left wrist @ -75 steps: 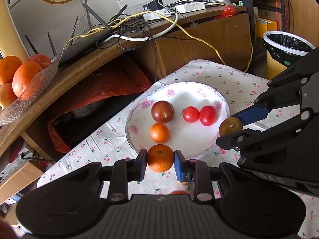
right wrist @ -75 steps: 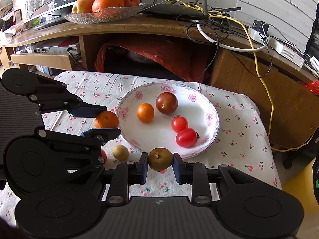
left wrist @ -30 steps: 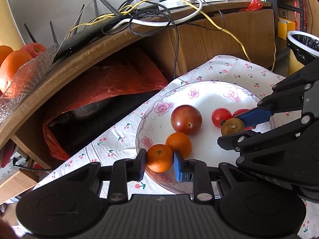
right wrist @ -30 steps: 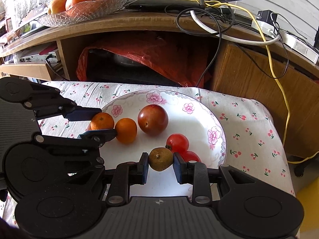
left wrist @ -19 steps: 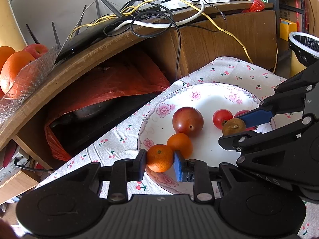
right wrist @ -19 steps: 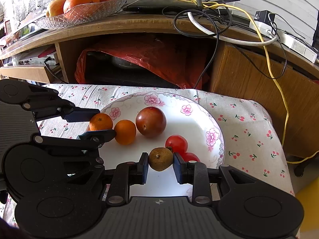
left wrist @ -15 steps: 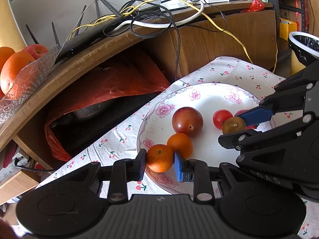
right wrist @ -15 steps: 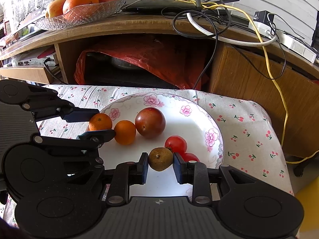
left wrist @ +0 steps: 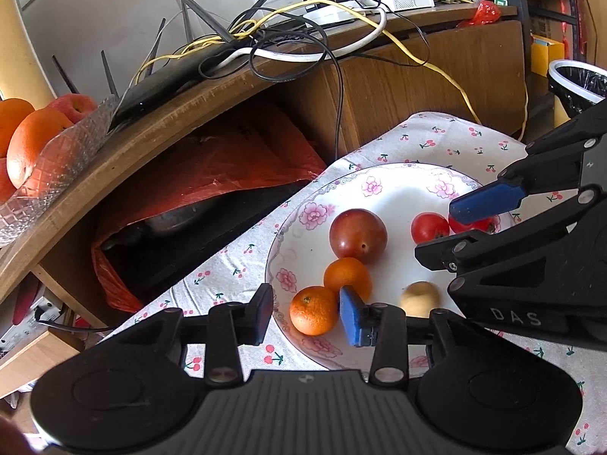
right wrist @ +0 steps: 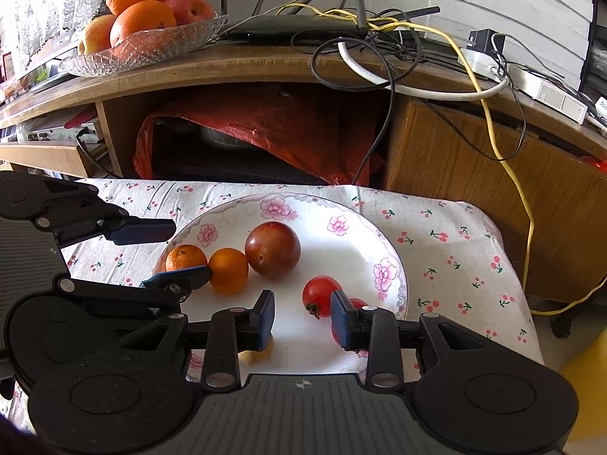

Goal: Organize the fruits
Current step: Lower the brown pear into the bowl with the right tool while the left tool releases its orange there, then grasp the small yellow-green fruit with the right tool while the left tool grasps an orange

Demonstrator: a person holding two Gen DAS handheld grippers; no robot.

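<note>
1. Closest in, the left gripper (left wrist: 306, 313) has just been opening. Its fingers stand apart with the small mandarin (left wrist: 313, 310) between them; the blue pad looks right up against it on one side, and there's a clear gap to the black finger on the other.
2. That mandarin sits on the near-left rim of the flowered plate (left wrist: 402, 185), touching a second orange fruit (left wrist: 347, 275) just behind it.
3. The right gripper (right wrist: 302, 317) has also just been opening. Fingers apart, nothing clamped, only bare plate showing between them.
4. The yellowish-brown fruit (left wrist: 420, 298) lies on the plate's near side, low in front of the right gripper and free of its pads.
5. Mid-plate there's a big dark red plum (right wrist: 272, 250), beside the second orange fruit.
6. On the plate's right side are two tomatoes (right wrist: 320, 295); one is mostly hidden behind a finger.
7. Well behind the plate, a wooden shelf carries a glass fruit bowl (right wrist: 151, 47) and tangled cables (right wrist: 379, 49).
</note>
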